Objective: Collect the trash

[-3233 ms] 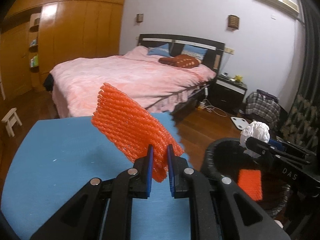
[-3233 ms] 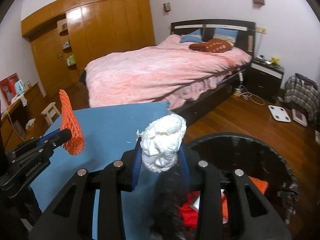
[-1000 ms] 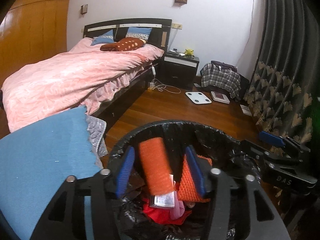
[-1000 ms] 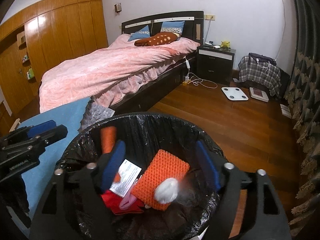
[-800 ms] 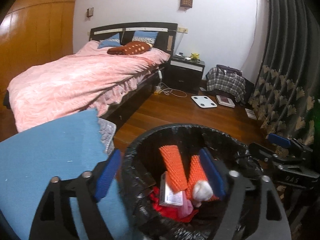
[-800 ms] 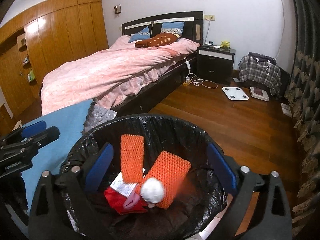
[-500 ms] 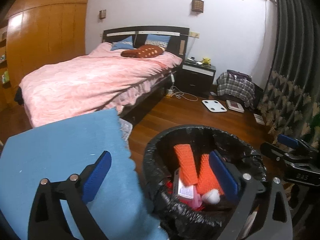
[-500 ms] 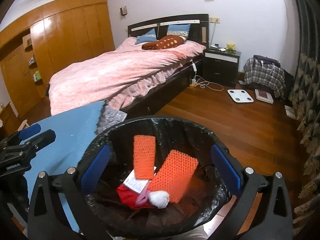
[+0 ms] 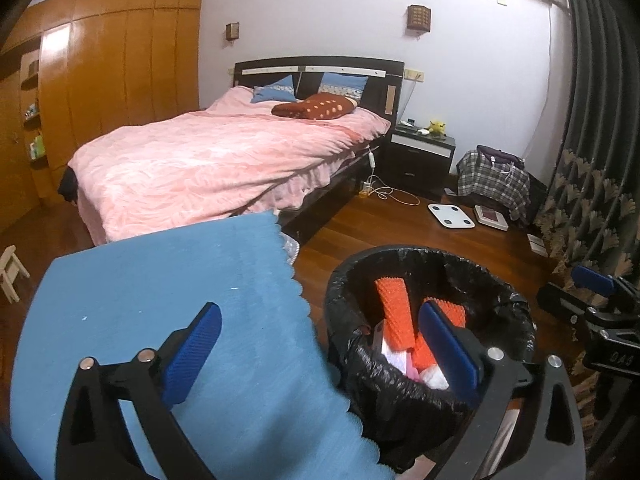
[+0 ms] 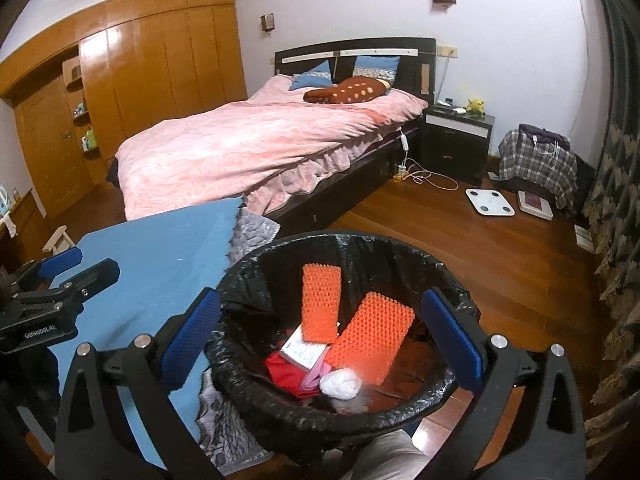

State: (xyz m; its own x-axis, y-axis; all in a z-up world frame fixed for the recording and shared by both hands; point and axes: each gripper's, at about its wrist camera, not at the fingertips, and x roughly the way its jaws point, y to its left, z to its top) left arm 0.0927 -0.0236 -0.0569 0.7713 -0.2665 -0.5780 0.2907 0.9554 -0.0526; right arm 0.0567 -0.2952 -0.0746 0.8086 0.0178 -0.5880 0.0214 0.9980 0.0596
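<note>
A black bin with a black liner (image 10: 440, 276) stands beside the blue-covered table (image 9: 140, 300); it also shows in the left wrist view (image 9: 496, 292). Inside lie two orange foam nets (image 10: 320, 304) (image 10: 372, 340), a white crumpled tissue (image 10: 341, 385), a paper slip (image 10: 302, 348) and red trash (image 10: 282, 372). My right gripper (image 10: 320, 340) is open and empty above the bin. My left gripper (image 9: 320, 354) is open and empty, straddling the table edge and the bin's rim.
A bed with a pink cover (image 9: 208, 160) stands behind the table. A dark nightstand (image 9: 420, 156), a white scale (image 9: 451, 215), a plaid bag (image 9: 494, 184) and a dark curtain (image 9: 592, 160) are on the right over wooden floor. A small stool (image 9: 10, 272) is far left.
Both grippers released their trash: the orange net and the tissue fell into the bin. Both have since opened wide and drawn up and back, the left one toward the table.
</note>
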